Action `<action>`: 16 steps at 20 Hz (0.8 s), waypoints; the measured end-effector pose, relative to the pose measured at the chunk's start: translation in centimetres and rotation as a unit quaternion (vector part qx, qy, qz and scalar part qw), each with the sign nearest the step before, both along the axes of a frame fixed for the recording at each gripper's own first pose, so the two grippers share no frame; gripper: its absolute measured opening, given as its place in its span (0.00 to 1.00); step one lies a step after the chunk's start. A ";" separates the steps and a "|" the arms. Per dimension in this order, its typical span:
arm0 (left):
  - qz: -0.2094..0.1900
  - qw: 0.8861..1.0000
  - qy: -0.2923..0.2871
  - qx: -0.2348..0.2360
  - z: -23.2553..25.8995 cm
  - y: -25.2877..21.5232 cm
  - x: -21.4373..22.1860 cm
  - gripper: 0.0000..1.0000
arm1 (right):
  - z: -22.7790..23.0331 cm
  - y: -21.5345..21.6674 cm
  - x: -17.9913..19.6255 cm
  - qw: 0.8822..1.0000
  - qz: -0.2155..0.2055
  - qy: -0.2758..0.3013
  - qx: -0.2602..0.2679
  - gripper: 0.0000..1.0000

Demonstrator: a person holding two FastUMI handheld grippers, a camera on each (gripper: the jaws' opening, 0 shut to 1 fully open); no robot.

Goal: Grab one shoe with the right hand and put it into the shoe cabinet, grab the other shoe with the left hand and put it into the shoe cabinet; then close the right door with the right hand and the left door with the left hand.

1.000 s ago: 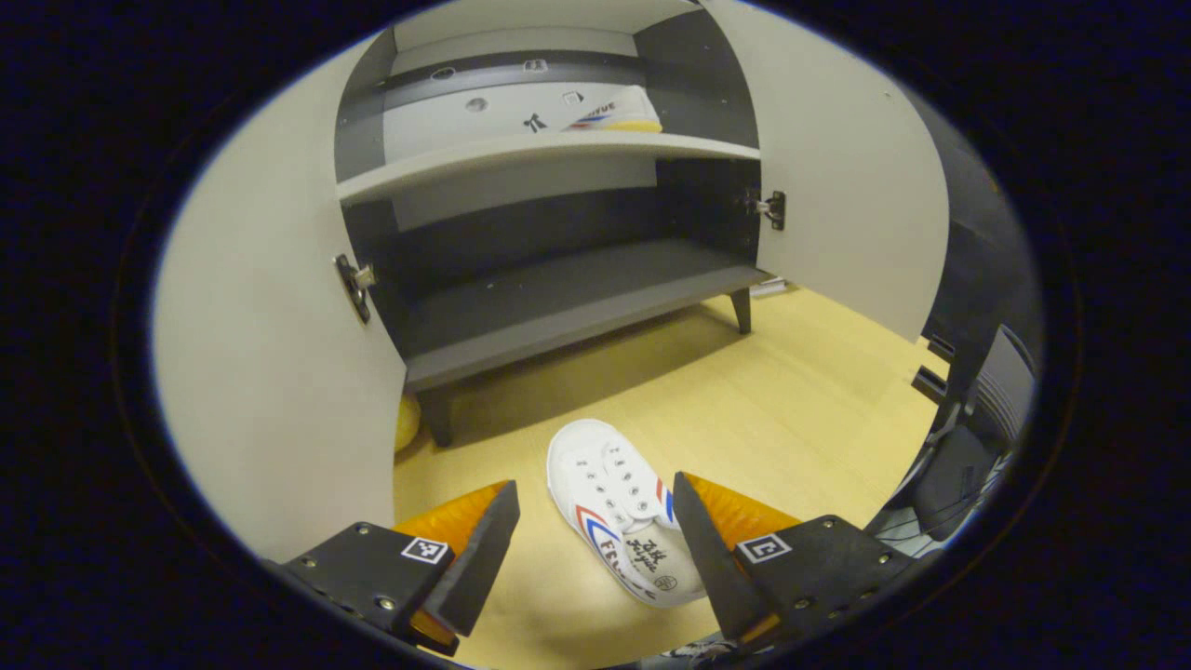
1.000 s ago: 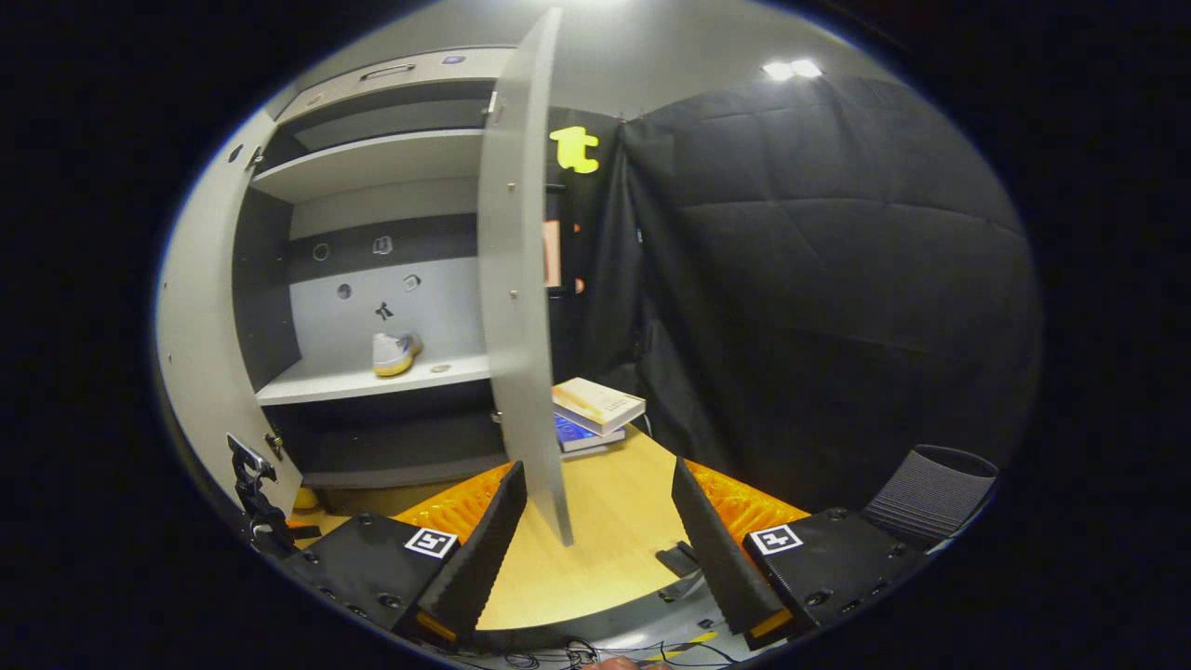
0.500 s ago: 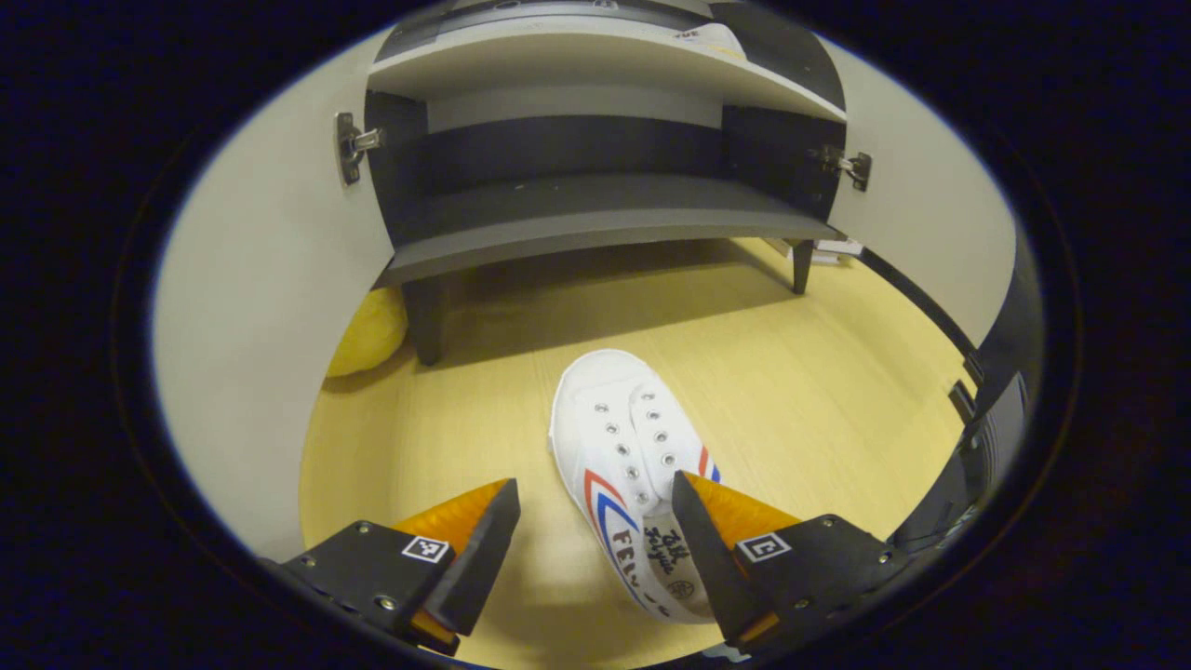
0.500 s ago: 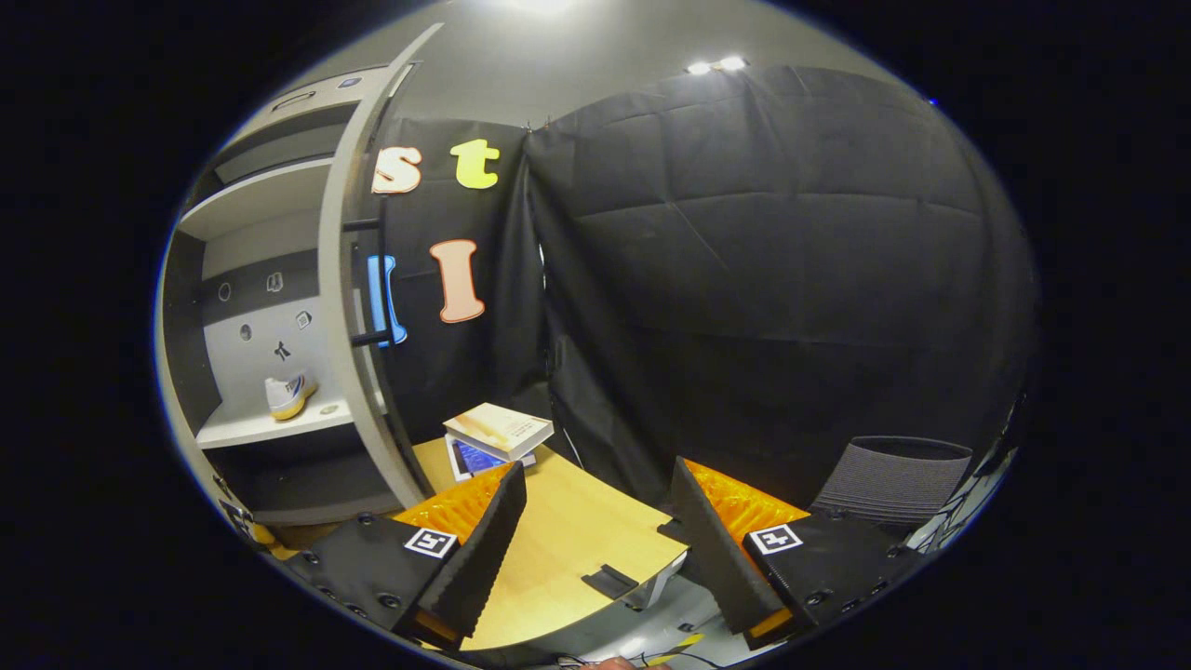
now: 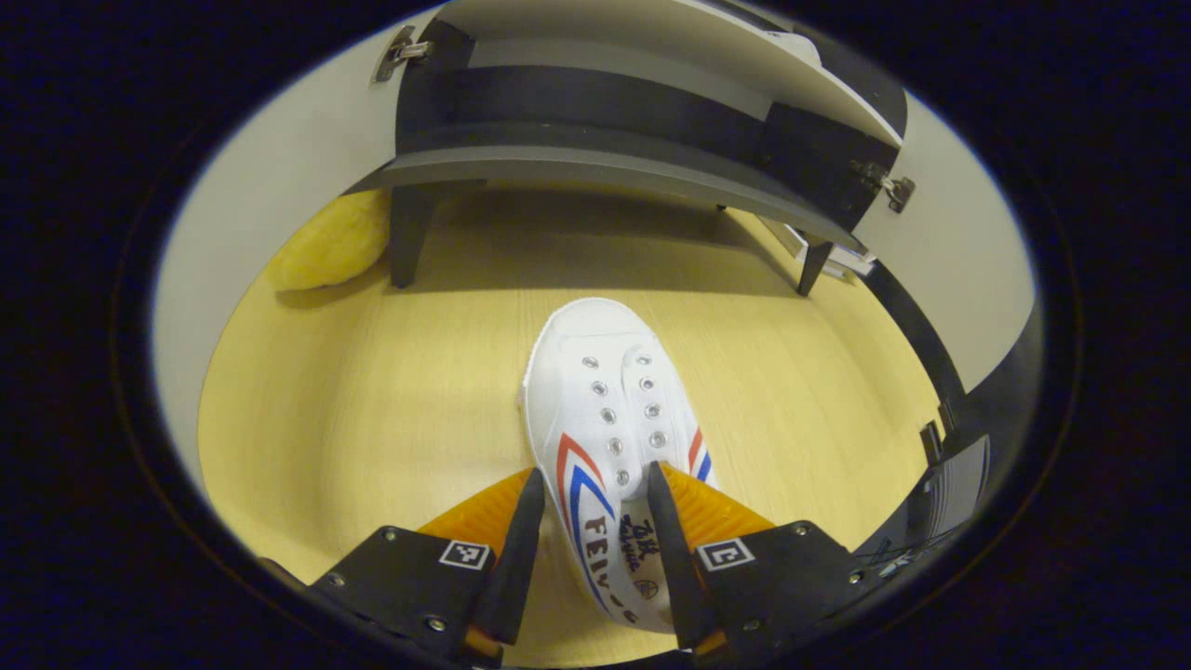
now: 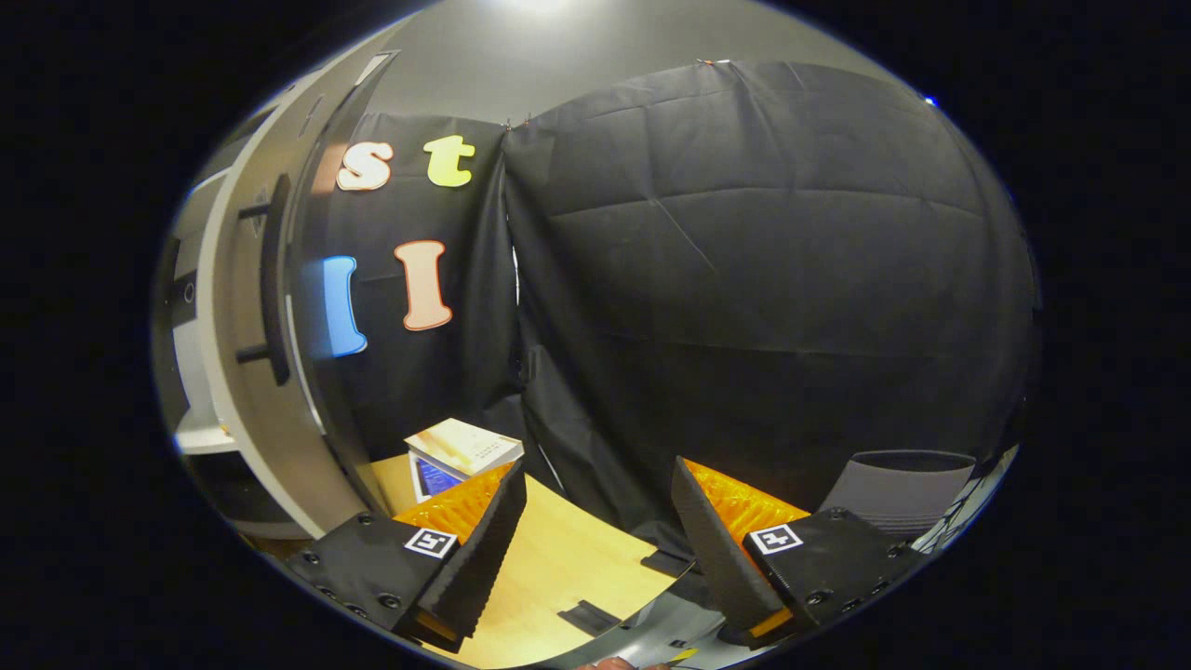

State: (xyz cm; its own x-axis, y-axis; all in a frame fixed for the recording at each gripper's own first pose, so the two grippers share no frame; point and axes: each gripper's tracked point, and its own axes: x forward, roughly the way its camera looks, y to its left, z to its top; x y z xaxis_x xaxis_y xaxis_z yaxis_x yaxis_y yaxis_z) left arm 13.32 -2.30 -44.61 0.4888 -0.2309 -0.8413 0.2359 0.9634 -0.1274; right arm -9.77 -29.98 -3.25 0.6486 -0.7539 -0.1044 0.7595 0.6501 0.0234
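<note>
Between the left claw (image 5: 588, 530) fingers sits the shoe's (image 5: 609, 437) heel, toe pointing towards the cabinet (image 5: 651, 158); grip closing, contact unclear; right claw (image 6: 595, 530) gapes empty.

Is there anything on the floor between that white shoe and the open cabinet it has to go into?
Nothing visible: bare floor lies between the white shoe and the cabinet, whose doors stand open. A yellow object sits off beside one cabinet leg.
</note>
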 end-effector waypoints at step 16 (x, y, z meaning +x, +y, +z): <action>0.044 0.997 0.002 0.071 0.3 1.0 0.7 0.02 | 0.2 -5.6 8.6 1.000 0.022 -0.015 -0.005 0.98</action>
